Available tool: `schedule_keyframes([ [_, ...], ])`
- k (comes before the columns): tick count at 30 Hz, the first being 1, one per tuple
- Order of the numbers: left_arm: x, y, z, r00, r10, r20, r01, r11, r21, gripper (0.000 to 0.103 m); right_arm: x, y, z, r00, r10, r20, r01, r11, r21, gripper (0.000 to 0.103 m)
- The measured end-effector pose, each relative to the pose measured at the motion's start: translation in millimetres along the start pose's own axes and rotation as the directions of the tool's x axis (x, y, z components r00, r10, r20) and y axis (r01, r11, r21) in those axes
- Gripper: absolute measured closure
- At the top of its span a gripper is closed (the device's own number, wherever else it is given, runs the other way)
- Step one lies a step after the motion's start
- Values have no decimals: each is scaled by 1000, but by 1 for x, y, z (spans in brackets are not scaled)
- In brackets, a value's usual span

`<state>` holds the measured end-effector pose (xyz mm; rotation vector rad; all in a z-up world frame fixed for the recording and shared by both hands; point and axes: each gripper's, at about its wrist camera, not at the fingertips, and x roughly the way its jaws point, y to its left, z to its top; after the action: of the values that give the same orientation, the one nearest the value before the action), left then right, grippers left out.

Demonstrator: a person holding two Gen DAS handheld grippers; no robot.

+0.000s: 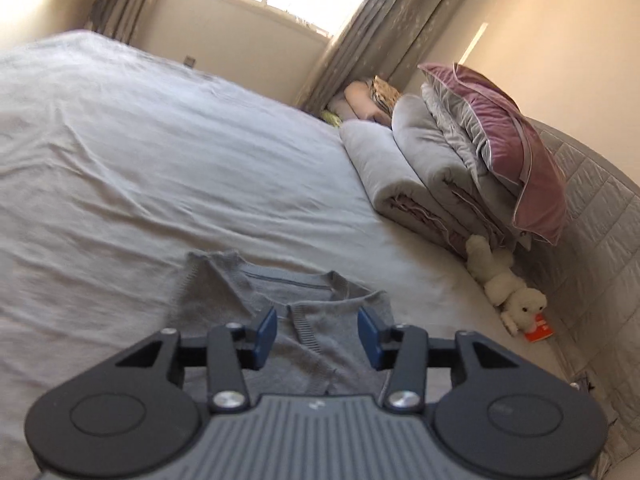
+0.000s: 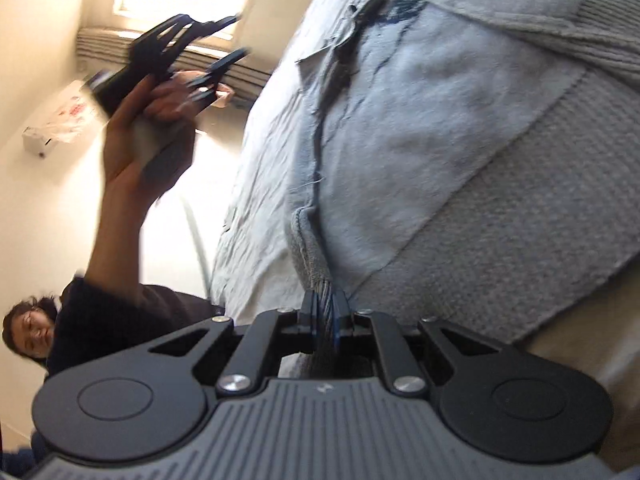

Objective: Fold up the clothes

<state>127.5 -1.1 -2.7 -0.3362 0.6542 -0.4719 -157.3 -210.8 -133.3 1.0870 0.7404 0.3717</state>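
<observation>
A grey knit sweater [image 1: 288, 312] lies on the pale bed sheet [image 1: 140, 160], its V-neck facing the far side and one part folded over. My left gripper [image 1: 318, 332] hovers above the sweater near the collar, jaws open, with nothing between the blue pads [image 1: 266, 330]. In the right wrist view my right gripper [image 2: 324, 312] is shut on a bunched edge of the grey sweater [image 2: 500, 240], which spreads out to the right over the sheet [image 2: 380, 128]. The left gripper [image 2: 224, 40] appears there too, blurred, held up in a person's hand [image 2: 152, 120].
Folded grey quilts [image 1: 416, 168] and a mauve pillow [image 1: 516, 152] are stacked by the padded headboard [image 1: 592, 208]. A white plush toy [image 1: 504, 284] and a small red item [image 1: 538, 334] lie beside them. Curtains [image 1: 376, 40] and a window stand beyond the bed.
</observation>
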Motion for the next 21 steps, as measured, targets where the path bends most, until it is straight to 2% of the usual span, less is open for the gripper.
schedule_keyframes([
  [2, -28, 9, -13, 999, 43, 4, -43, 999, 3, 55, -3, 7, 5, 1000, -27, -10, 26, 999, -34, 89],
  [4, -48, 27, -31, 999, 35, -12, -36, 999, -23, 54, -7, 19, 12, 997, -71, -14, 69, 993, -100, 87],
  [5, -54, 36, -41, 999, 37, -17, -37, 999, -36, 53, -9, 22, 18, 996, -91, -14, 88, 988, -128, 83],
  [8, -56, 58, -66, 993, 86, -78, -91, 994, -68, 54, -24, 31, 44, 992, -123, 37, 127, 976, -178, 49],
  [9, -56, 61, -71, 992, 86, -90, -92, 993, -68, 54, -29, 34, 56, 989, -133, 69, 144, 972, -188, 43],
  [11, -59, 62, -78, 992, 82, -100, -87, 995, -47, 54, -37, 40, 79, 980, -152, 130, 176, 962, -208, 42],
  [13, -60, 59, -81, 992, 74, -106, -76, 997, -11, 53, -27, 46, 107, 979, -154, 136, 184, 951, -249, 40],
  [14, -60, 58, -82, 991, 70, -111, -70, 998, 5, 52, -12, 46, 123, 977, -162, 139, 196, 938, -286, 40],
  [18, -58, 61, -84, 990, 79, -116, -80, 997, -4, 52, 69, 45, 176, 944, -291, 158, 330, 859, -392, 40],
  [21, -55, 62, -82, 989, 78, -127, -80, 997, -13, 52, 114, 33, 207, 903, -401, 153, 428, 824, -372, 40],
])
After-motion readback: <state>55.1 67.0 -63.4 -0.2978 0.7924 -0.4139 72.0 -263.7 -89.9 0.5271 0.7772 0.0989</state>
